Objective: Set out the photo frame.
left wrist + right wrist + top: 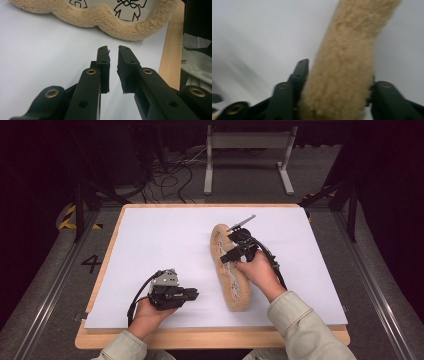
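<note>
The plush pad (230,272) is lying lengthwise on the white table (160,245), right of centre, its fleecy rim up and its printed panel showing in the left gripper view. The right gripper (235,251) is straddling it mid-length, jaws partly closed with the fleece packed between them and pressing against the left pad (300,72); the hold should be firmed up squarely before any lift, since soft pile slips. The left gripper (113,58) is hovering beside the pad's near end, jaws nearly together, gripping nothing.
</note>
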### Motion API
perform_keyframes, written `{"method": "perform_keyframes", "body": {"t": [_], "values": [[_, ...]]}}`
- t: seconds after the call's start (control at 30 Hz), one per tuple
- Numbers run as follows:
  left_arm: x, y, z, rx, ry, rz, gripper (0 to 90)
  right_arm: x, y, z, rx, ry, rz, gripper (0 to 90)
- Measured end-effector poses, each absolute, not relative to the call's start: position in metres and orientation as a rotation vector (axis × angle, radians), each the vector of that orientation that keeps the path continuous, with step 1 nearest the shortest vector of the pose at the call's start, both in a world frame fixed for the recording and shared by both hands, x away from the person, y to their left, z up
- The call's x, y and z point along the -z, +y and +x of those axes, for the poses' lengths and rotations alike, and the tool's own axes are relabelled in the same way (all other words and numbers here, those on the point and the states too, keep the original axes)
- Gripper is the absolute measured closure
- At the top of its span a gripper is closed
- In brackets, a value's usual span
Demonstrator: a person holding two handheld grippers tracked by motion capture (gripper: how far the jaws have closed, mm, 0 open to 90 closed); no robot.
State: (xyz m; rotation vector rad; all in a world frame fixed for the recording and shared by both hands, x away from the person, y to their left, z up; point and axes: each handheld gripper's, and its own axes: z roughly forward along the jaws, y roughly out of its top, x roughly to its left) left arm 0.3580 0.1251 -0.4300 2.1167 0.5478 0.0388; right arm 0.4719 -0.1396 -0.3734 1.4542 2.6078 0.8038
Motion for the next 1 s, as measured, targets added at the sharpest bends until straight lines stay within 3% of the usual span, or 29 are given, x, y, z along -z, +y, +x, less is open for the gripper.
{"method": "perform_keyframes", "body": {"t": [0.17, 0.57, 0.73, 1.0], "values": [[0.43, 0.126, 0.359, -0.039, 0.548, 2.117, 79.7, 0.373, -0.132, 0.47, -0.707, 2.583, 1.441, 63.9], [0.429, 0.128, 0.361, -0.039, 0.555, 2.108, 80.3, 0.37, -0.135, 0.474, -0.703, 2.568, 1.502, 66.7], [0.429, 0.13, 0.36, -0.036, 0.559, 2.104, 80.6, 0.366, -0.141, 0.477, -0.701, 2.587, 1.501, 75.0], [0.427, 0.134, 0.361, -0.048, 0.566, 2.097, 81.0, 0.354, -0.137, 0.474, -0.68, 2.63, 1.346, 75.3]]}}
